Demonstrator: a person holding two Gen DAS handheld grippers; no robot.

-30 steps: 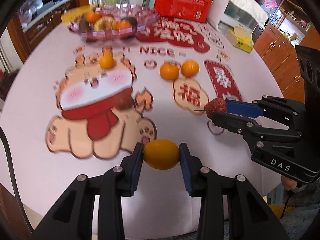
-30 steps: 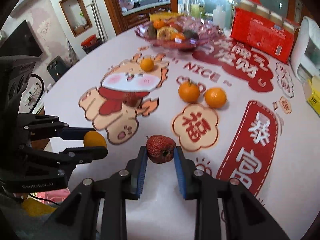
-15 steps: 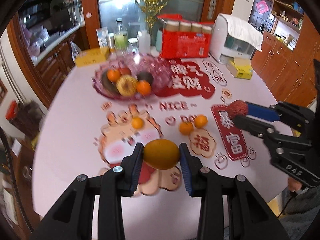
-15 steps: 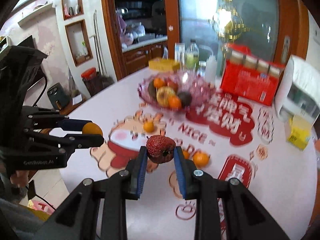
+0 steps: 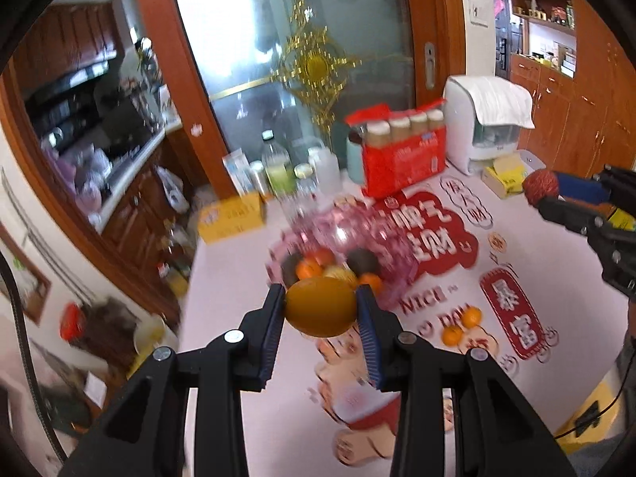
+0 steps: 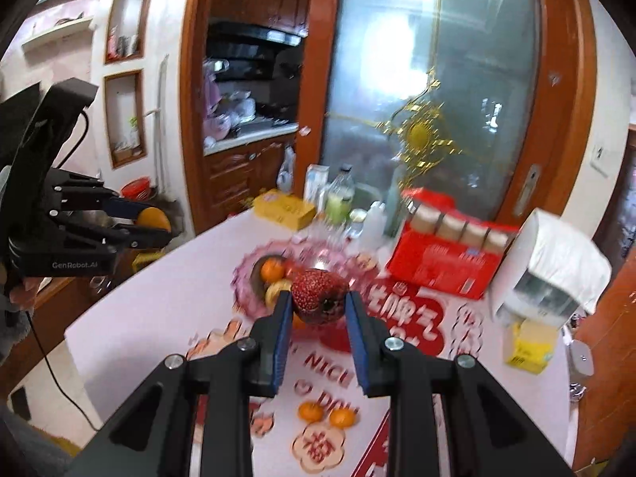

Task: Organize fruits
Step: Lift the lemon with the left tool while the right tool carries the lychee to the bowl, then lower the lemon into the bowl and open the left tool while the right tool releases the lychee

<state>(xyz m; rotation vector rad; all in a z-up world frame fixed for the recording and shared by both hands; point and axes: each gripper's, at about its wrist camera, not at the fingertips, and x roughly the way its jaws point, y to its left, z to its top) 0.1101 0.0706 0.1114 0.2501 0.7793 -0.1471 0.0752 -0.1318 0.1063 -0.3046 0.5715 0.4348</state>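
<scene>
Left gripper (image 5: 321,310): fingers clamped on a yellow-orange citrus (image 5: 321,307), one blue pad on each side, fruit held in the air above the desk (image 5: 222,310). From the right wrist view the same fruit shows between the left fingers (image 6: 135,208) at the far left, off the desk edge.

Right gripper (image 6: 318,305): fingers clamped on a red bumpy fruit (image 6: 319,297), also in the air. In the left wrist view that fruit (image 5: 540,187) sits at the right fingers' tips, high on the right side of the frame.

Pink glass fruit bowl (image 5: 397,266) stands on the desk near the far side, straight ahead of both grippers. It holds several small oranges, a dark round fruit (image 5: 362,260) and a yellowish one; the exact count is blurred. In both views the held fruits overlap the bowl; height above it cannot be told.

Two mandarins (image 6: 325,414) lie side by side on the printed tablecloth (image 5: 508,318), nearer than the bowl, touching or almost so.

Behind the bowl: red carton of bottles (image 6: 445,262), yellow box (image 5: 232,218), a few clear bottles (image 5: 278,167). To the right: white appliance (image 5: 487,119) with a cloth on top, and a small yellow pack (image 6: 528,344) just in front of it.
</scene>
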